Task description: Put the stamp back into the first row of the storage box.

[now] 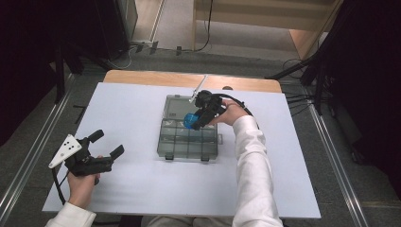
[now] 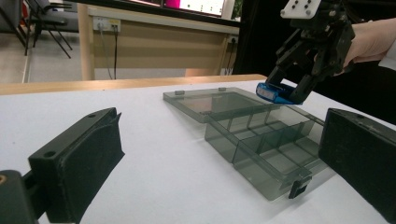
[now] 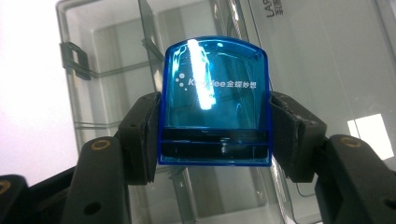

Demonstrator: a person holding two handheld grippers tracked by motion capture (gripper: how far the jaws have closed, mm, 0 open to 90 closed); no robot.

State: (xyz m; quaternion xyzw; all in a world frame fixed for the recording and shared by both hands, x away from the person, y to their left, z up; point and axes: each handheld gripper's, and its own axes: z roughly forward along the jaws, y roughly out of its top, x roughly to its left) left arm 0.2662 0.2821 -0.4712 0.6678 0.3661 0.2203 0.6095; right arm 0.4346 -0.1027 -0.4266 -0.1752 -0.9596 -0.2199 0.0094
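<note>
Right claw point(image 3: 212, 135): clamped on both sides of a blue translucent case point(image 3: 215, 100), held above the open grey compartment box point(image 1: 189, 142) mid-bench point(image 1: 142, 189). Left claw point(image 1: 108, 143): jaws spread wide, empty, near the bench's left edge.

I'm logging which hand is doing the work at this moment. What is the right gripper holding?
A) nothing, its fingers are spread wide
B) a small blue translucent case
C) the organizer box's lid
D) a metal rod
B: the right gripper has its fingers pressed on both sides of the blue translucent case, above the open clear organizer box.
</note>
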